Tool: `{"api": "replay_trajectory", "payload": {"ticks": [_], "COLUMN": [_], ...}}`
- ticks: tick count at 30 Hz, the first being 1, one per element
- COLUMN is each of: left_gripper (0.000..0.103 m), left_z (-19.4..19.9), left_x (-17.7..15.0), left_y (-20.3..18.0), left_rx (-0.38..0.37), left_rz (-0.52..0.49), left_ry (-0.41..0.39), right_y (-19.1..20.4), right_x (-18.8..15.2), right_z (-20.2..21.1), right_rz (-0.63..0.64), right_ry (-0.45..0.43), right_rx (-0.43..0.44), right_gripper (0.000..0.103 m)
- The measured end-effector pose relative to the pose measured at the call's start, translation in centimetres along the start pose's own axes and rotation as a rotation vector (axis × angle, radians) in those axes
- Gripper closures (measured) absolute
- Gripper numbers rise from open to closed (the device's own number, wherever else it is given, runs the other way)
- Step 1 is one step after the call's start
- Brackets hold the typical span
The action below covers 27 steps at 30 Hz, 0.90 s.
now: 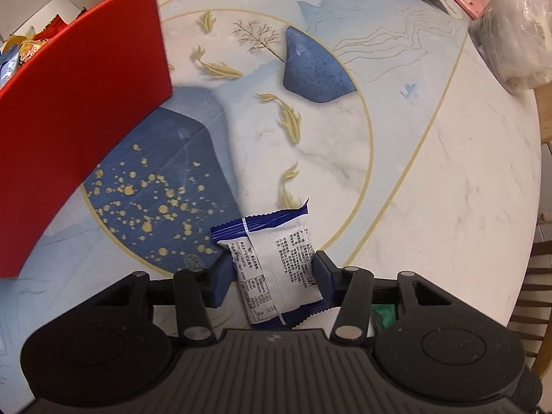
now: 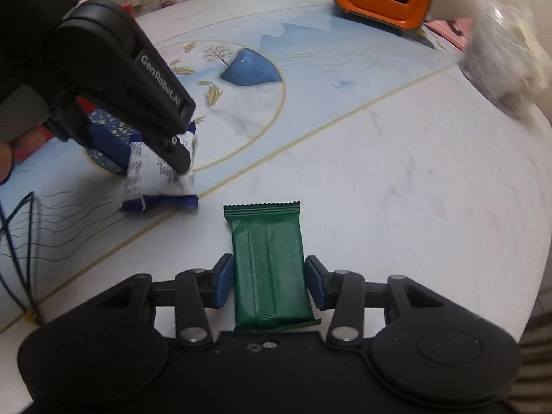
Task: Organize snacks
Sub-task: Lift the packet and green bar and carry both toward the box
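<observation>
Both grippers (image 1: 269, 276) (image 2: 268, 281) clamped — blue-white packet (image 1: 276, 269), green bar (image 2: 269, 269)

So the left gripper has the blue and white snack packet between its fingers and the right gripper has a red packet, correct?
Not quite. The left gripper does have the blue and white snack packet between its fingers, but the packet in the right gripper is green, not red, as the right wrist view shows. The only red thing is the box in the left wrist view.
</observation>
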<state>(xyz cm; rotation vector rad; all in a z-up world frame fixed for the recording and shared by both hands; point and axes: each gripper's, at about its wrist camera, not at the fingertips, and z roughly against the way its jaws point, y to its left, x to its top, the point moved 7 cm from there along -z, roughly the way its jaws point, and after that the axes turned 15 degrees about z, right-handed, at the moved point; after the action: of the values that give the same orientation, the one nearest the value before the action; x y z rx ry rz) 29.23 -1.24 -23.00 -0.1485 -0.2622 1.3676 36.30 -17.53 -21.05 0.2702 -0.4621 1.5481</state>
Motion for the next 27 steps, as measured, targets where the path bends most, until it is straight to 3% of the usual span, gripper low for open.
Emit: {"api": "replay_trajectory", "payload": {"ticks": [2, 5, 11, 15, 20, 22, 24, 27], "left_gripper": [0.056, 0.069, 0.070, 0.072, 0.072, 0.071, 0.056, 0.048], "left_z": [0.2, 0.6, 1.0, 1.1, 1.7, 1.7, 1.5, 1.5], "left_x": [0.1, 0.2, 0.3, 0.6, 1.1, 1.1, 1.1, 1.3], "left_y": [0.6, 1.4, 2.9, 3.2, 3.6, 3.4, 3.4, 3.1], "left_rx": [-0.019, -0.049, -0.068, -0.089, -0.068, -0.061, -0.054, -0.044], "left_rz": [-0.006, -0.022, -0.049, -0.143, -0.151, -0.143, -0.105, -0.047], "left_ry": [0.011, 0.029, 0.048, 0.088, 0.088, 0.087, 0.104, 0.083], "right_y": [0.6, 1.7, 4.0, 5.0, 5.9, 6.1, 6.1, 6.4], "right_x": [-0.4, -0.7, -0.7, -0.9, -1.4, -1.7, -1.9, -2.3], "right_z": [0.8, 1.8, 3.3, 4.5, 5.8, 6.0, 6.1, 6.2], "right_rz": [-0.035, -0.081, -0.146, -0.205, -0.238, -0.245, -0.252, -0.266], "right_ry": [-0.003, -0.010, -0.020, -0.032, -0.051, -0.054, -0.058, -0.069], "right_rx": [-0.005, -0.009, -0.023, -0.024, -0.022, -0.026, -0.029, -0.022], "right_gripper": [0.060, 0.060, 0.060, 0.060, 0.060, 0.060, 0.060, 0.060]}}
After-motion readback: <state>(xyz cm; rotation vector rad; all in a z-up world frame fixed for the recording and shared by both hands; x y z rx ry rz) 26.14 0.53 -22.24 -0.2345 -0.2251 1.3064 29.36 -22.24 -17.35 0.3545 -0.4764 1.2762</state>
